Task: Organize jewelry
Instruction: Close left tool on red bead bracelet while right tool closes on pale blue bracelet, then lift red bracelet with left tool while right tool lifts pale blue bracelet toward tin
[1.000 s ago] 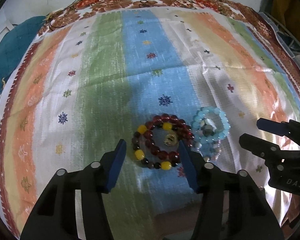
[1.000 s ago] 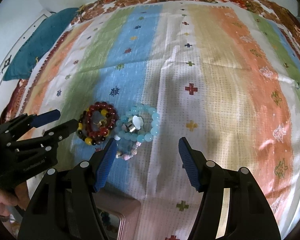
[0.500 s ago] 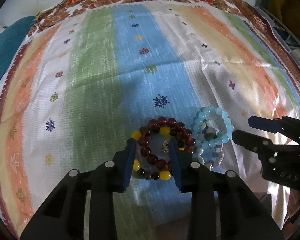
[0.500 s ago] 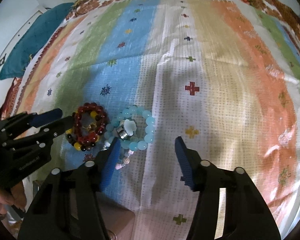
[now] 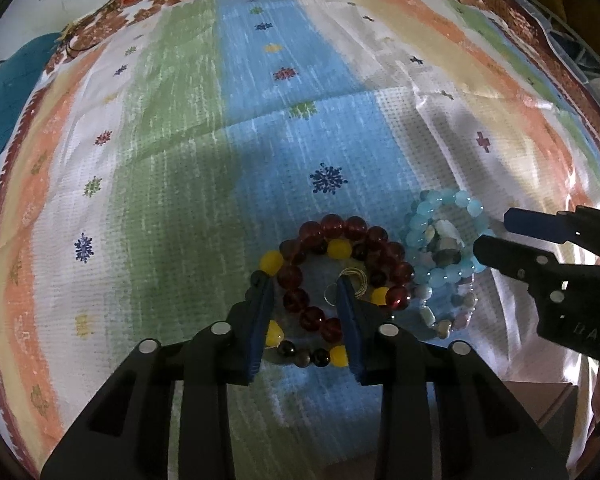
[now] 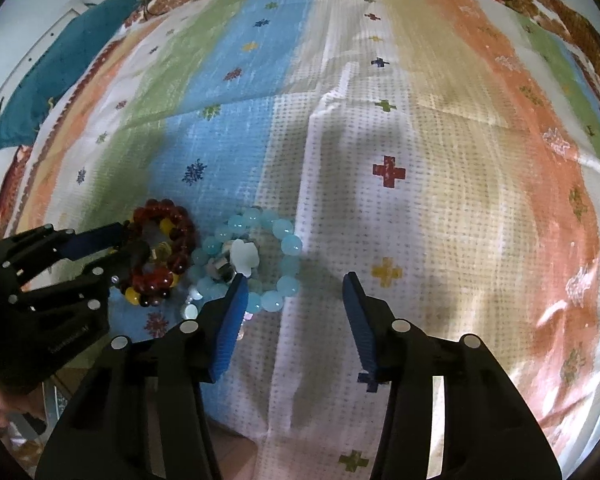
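Observation:
A pile of dark red, yellow and black bead bracelets (image 5: pixel 332 264) lies on the striped cloth, with a gold ring (image 5: pixel 354 280) in its middle. My left gripper (image 5: pixel 304 300) is closing on the near side of these bracelets, its jaws narrowed around red beads. It also shows in the right wrist view (image 6: pixel 120 246). A light blue bead bracelet (image 6: pixel 276 256) with a white charm and a pale stone bracelet lies just to the right. My right gripper (image 6: pixel 294 292) is open, its left finger over the blue bracelet's near edge.
The striped cloth (image 6: pixel 420 140) covers the surface, with creases across the middle. A teal cushion (image 6: pixel 56 76) lies at the far left. A box edge (image 5: pixel 556 404) shows under the cloth's near right side.
My left gripper moved forward onto the red bracelets and its jaws narrowed from wide open. My right gripper moved forward and left toward the blue bracelet, staying open.

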Demonstrator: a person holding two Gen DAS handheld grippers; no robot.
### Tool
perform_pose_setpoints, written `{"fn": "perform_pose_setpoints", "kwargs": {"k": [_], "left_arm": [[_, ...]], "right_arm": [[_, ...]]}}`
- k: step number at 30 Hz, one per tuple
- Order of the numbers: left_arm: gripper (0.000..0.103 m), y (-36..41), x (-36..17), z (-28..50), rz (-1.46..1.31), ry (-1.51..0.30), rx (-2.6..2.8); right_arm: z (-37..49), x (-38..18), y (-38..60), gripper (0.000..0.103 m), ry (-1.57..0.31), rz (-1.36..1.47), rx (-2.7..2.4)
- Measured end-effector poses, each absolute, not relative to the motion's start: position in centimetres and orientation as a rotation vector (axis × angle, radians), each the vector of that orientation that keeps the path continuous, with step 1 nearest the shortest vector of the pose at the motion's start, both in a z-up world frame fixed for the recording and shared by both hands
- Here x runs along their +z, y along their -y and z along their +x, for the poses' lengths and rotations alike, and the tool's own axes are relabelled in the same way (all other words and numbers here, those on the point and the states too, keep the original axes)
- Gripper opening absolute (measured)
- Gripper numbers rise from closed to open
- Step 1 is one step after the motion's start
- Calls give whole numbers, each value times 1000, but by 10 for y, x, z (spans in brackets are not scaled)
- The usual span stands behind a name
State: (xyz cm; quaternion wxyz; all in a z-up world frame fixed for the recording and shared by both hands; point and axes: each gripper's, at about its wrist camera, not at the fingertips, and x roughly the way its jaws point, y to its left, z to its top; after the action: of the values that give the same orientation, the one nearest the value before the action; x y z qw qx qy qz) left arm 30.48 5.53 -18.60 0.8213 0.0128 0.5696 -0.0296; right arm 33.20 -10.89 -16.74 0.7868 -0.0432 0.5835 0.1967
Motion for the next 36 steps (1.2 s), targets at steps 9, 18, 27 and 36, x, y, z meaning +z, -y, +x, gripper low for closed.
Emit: {"fn": "perform_pose_setpoints", "kwargs": {"k": [9,18,27,36], "left_arm": [[13,-61,-192,305,-17,-1219,-70],[13,-65,-180,301,-33,-1187,-59],[13,-61,-167,294,-13,-1159,-66],[13,-59,-146,282,-48,-1118,-91]], "right_arm": [[337,-176,106,18,-1272,-76,437],[334,-171,108,12,-1266,-69,448],[327,-155,104,12,-1219,-100,458],[318,-134,113,12,-1164,-98,440]]}}
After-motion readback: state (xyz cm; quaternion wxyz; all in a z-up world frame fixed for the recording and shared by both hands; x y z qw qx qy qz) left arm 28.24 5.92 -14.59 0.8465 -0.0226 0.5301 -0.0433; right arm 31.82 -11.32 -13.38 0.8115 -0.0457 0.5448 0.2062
